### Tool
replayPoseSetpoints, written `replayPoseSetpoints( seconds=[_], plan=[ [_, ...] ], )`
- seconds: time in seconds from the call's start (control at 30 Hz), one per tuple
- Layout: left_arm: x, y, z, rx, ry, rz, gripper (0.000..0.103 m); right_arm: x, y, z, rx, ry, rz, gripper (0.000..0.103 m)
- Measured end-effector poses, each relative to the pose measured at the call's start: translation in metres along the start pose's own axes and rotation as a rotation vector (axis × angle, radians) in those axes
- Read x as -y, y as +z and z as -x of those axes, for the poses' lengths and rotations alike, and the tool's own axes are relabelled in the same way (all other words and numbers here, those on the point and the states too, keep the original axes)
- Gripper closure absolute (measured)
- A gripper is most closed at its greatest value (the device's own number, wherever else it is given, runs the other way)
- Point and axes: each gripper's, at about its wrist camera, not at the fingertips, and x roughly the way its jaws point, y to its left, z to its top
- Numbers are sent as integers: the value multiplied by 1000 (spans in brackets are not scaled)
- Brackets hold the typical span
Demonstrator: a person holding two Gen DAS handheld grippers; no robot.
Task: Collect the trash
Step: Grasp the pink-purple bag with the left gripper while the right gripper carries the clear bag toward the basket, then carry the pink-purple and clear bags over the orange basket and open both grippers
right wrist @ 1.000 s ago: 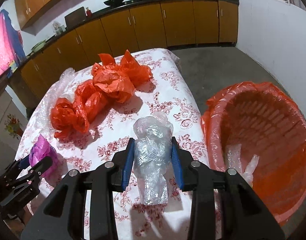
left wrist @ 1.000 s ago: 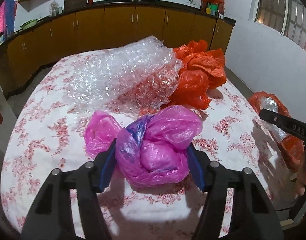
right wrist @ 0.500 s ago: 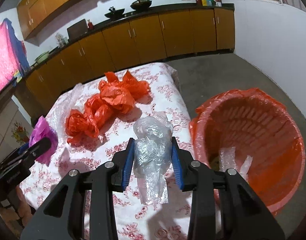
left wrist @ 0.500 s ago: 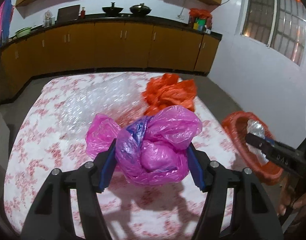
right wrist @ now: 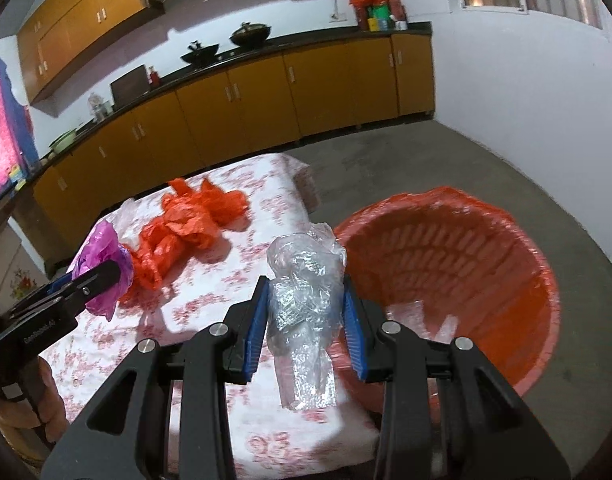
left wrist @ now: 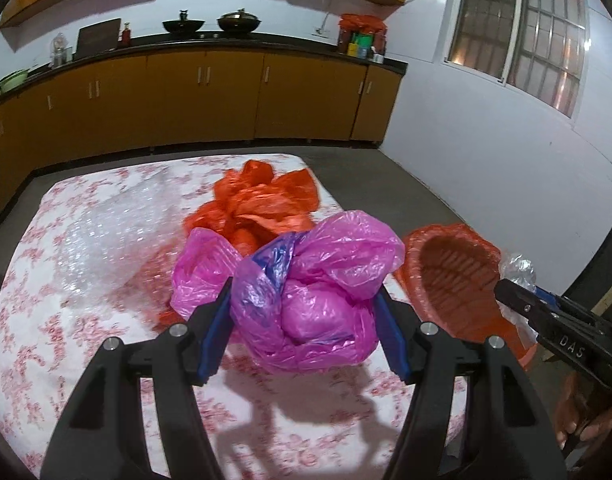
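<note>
My left gripper [left wrist: 301, 332] is shut on a crumpled pink plastic bag [left wrist: 306, 292] and holds it above the floral table [left wrist: 45, 340]. The pink bag also shows in the right wrist view [right wrist: 101, 264]. My right gripper [right wrist: 306, 320] is shut on a wad of clear plastic wrap [right wrist: 306, 300], held above the table's right edge beside the orange-lined trash basket [right wrist: 542, 288]. The basket [left wrist: 454, 280] stands on the floor to the right of the table and holds some clear plastic.
Crumpled orange plastic bags [left wrist: 261, 204] and a sheet of bubble wrap [left wrist: 113, 240] lie on the table. Orange kitchen cabinets [left wrist: 185, 100] run along the far wall. A white wall [left wrist: 486, 160] with a window is on the right.
Both grippers have risen well above the table with their loads. The left one has swung right toward the basket. The right one has moved toward the basket's rim.
</note>
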Motion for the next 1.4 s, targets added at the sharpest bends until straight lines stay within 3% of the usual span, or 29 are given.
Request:
replayPoseSetpoints(
  seconds=[0.6,1.0,1.4],
  plan=[
    [87,17,-41,-19,-180,-80,40,78,8,20,78,-140,-128,67],
    [147,25,-89,-78,-316,-131,40,123,17,17,88,-164,-220,67],
    [180,19,-118,-121,-349,-164,39,146,23,19,110,-169,-264,67]
  ],
)
